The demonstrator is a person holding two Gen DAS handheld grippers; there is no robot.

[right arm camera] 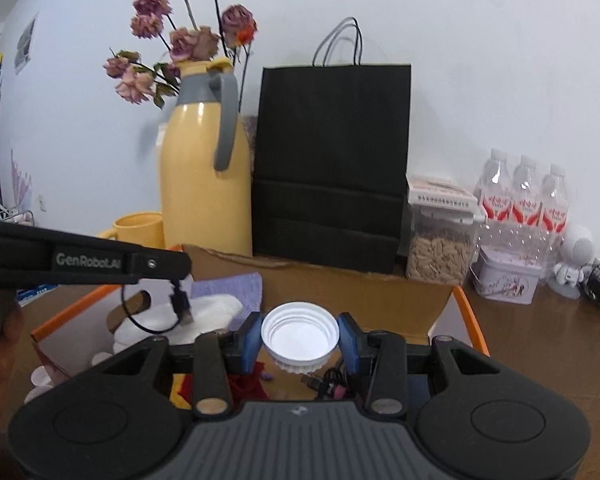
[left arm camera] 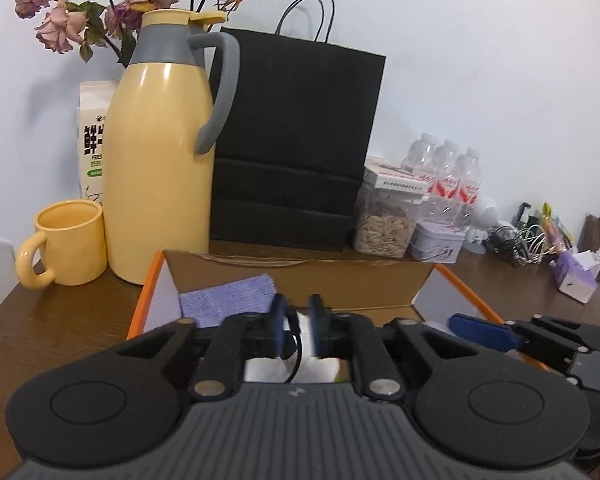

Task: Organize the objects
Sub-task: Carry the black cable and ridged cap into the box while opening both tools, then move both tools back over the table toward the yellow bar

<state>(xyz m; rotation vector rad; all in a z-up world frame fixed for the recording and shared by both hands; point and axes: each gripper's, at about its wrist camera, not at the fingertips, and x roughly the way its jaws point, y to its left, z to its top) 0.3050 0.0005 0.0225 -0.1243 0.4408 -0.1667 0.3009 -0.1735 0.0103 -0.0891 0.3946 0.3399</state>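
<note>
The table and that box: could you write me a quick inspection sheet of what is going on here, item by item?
Surface: brown wooden table, crowded along the wall.
Job's things: open cardboard box holding a purple cloth and white items; white cap; black cable.
Clutter: yellow jug, yellow mug, black paper bag, seed jar, water bottles, small tin, milk carton.
Grippers: left gripper shut on the cable over the box; right gripper shut on the cap.
Cables: tangled wires at the far right.
Surroundings: white wall, dried roses.
</note>
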